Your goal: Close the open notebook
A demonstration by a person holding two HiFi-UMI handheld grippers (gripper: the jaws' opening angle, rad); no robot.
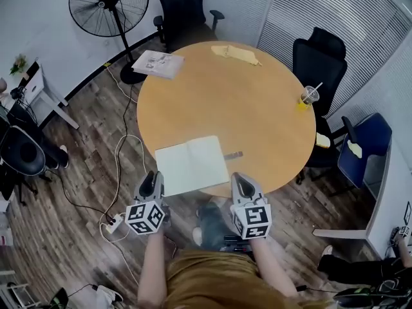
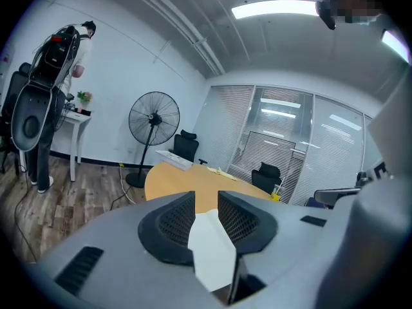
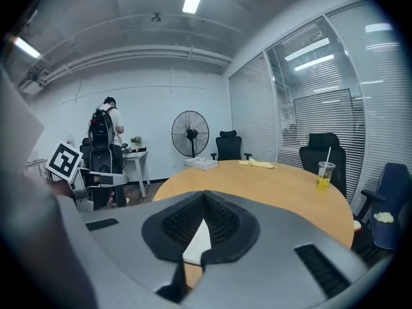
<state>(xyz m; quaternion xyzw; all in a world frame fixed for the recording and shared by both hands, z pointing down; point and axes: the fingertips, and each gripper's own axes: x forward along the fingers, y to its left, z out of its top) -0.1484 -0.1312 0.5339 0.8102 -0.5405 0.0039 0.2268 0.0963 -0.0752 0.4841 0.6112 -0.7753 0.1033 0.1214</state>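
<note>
Here's the round table [image 1: 257,108], and the notebook [image 1: 192,165] lies open and flat at its near edge, blank pages up, spine running away from the person. A small dark strip [image 1: 233,154] sits just beside its right page.

Left gripper [image 1: 153,179] hovers just off the table rim by the notebook's near left corner. In the left gripper view the gripper [image 2: 206,206] has its jaws parted by a narrow gap, and the notebook's white page [image 2: 209,243] shows through that gap. Whether the pads touch paper, I cannot tell.

Right gripper [image 1: 241,183] hangs at the rim by the notebook's near right corner. In the right gripper view the gripper [image 3: 204,198] has its jaw tips pressed together with nothing between them; a sliver of the notebook [image 3: 196,243] shows below the tips.

Further out on the table: a cup [image 1: 308,96] with a straw near the right edge, a yellow cloth [image 1: 237,53] at the far side, and a stack of papers [image 1: 158,63] overhanging the far left rim. A fan [image 1: 108,5] stands on the floor beyond.
</note>
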